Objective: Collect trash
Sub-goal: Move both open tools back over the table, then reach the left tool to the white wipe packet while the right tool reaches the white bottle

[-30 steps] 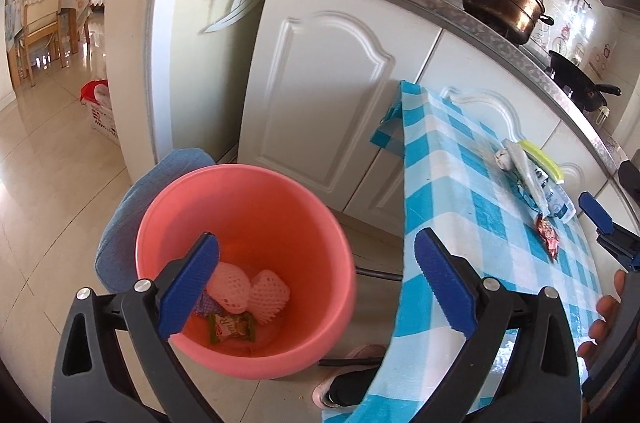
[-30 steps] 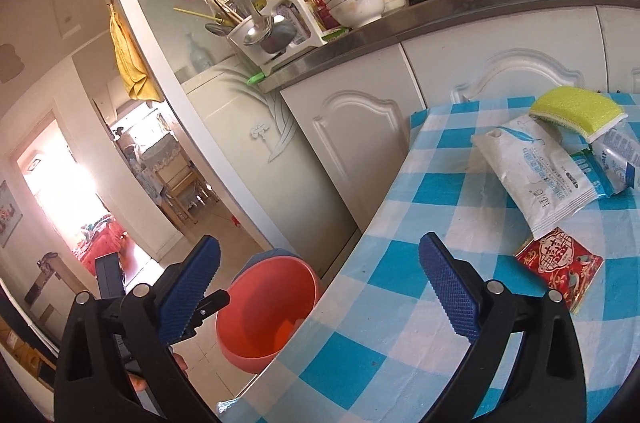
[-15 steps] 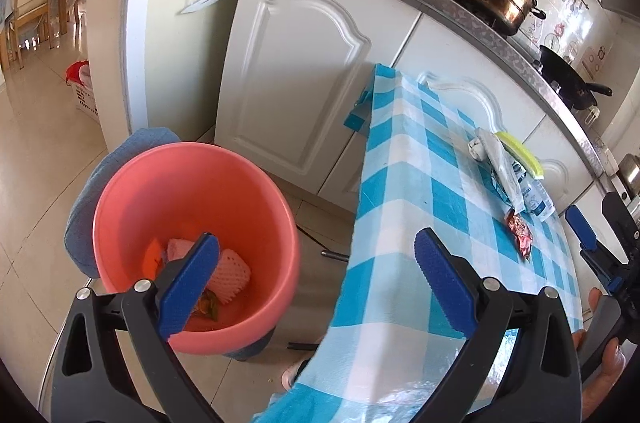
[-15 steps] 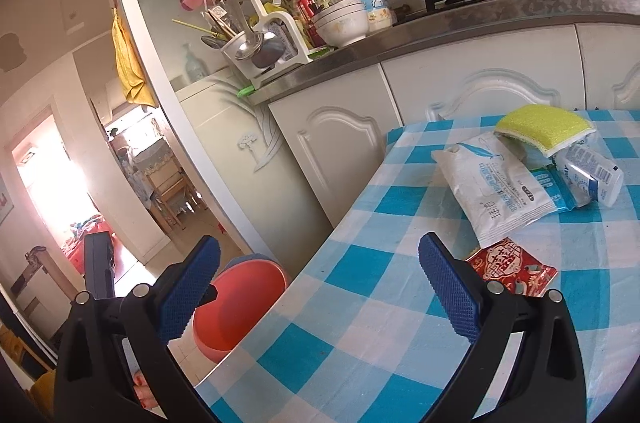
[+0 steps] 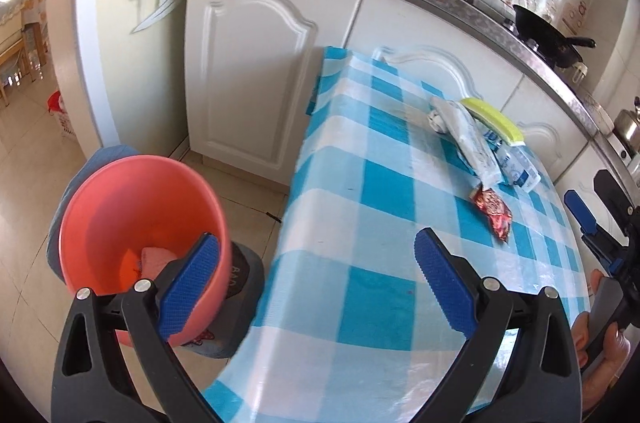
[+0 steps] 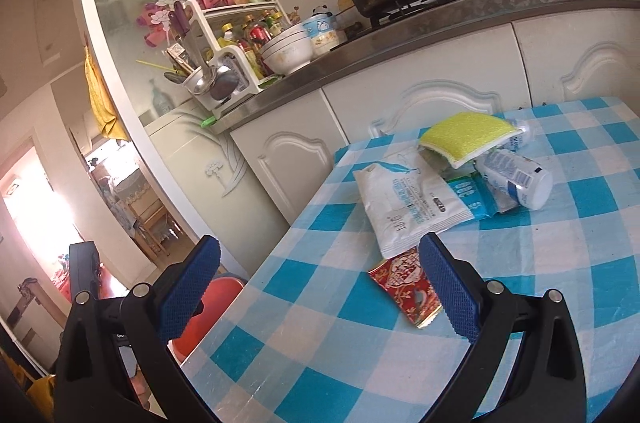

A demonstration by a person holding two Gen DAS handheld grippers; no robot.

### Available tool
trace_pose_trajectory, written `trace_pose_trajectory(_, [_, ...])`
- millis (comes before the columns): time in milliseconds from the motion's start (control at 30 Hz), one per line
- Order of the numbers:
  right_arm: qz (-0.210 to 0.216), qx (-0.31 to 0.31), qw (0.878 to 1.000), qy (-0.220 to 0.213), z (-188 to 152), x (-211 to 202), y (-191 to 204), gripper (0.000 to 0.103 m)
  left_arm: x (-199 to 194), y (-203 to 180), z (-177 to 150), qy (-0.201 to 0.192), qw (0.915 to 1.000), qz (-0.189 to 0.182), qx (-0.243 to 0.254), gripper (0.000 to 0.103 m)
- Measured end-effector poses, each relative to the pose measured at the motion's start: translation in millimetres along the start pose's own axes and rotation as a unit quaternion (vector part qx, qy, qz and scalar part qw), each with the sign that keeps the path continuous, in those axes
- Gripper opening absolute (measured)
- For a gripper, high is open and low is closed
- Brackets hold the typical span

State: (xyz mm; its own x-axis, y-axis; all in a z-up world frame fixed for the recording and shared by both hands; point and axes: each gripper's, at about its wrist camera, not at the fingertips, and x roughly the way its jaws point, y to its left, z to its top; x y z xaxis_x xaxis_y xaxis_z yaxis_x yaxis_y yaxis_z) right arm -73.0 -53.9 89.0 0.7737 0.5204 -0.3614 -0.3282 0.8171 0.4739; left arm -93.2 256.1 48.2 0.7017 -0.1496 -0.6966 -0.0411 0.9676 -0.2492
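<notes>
Red wrapper [image 6: 408, 285] on checked table, just beside right gripper's [image 6: 320, 283] right finger

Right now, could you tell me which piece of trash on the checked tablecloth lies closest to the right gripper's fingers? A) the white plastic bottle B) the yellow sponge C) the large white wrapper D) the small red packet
D: in the right wrist view the small red packet lies just beside the fingers of the open right gripper, while the large white wrapper, white plastic bottle and yellow sponge sit farther back on the tablecloth.
</notes>
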Motion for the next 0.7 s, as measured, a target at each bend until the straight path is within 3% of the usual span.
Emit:
trace_pose_trajectory(367, [-0.028, 0.075, 0.997, -0.011, 10, -22, -66, 0.098, 15, -50, 0, 0.022, 0.999, -0.012, 0.037, 0.099])
trace_pose_trajectory(700, [-0.044, 0.132, 0.99, -0.023, 14, -37, -121, 0.098, 31, -92, 3, 0.038, 0.9964, -0.048, 0.059, 0.099])
